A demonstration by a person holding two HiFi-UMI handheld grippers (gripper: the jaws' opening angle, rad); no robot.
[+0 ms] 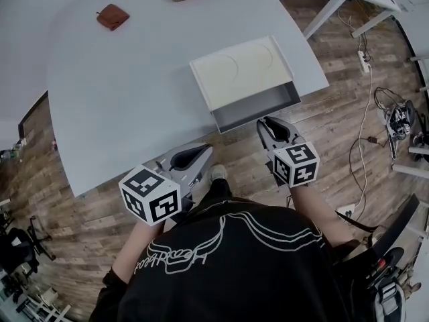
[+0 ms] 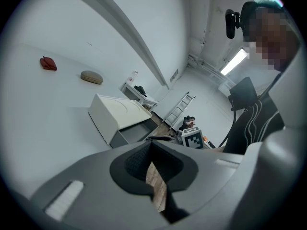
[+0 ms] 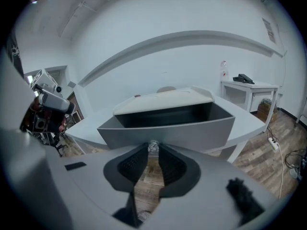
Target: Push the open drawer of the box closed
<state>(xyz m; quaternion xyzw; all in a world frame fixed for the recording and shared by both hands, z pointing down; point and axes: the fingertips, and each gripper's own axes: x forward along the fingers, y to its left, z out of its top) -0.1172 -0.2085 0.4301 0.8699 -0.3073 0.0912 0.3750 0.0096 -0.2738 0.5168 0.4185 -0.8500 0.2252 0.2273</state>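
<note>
The right gripper's pads [image 3: 132, 164] are almost together, and the tips of the right gripper [image 3: 152, 152] close on the small knob [image 3: 153, 146] at the drawer [image 3: 168, 131] front; only this view shows the knob. The left gripper [image 2: 152, 150] has its jaws nearly shut on nothing and hangs near the table [image 1: 134, 79] edge. From above, the box [image 1: 241, 66] lies at the table's near edge. Its drawer is pulled out toward the person, past that edge, long side along it. Inside, only bare grey walls show.

cream box [image 1: 242, 70] at table edge, its grey drawer [image 1: 258, 108] pulled open.
</note>
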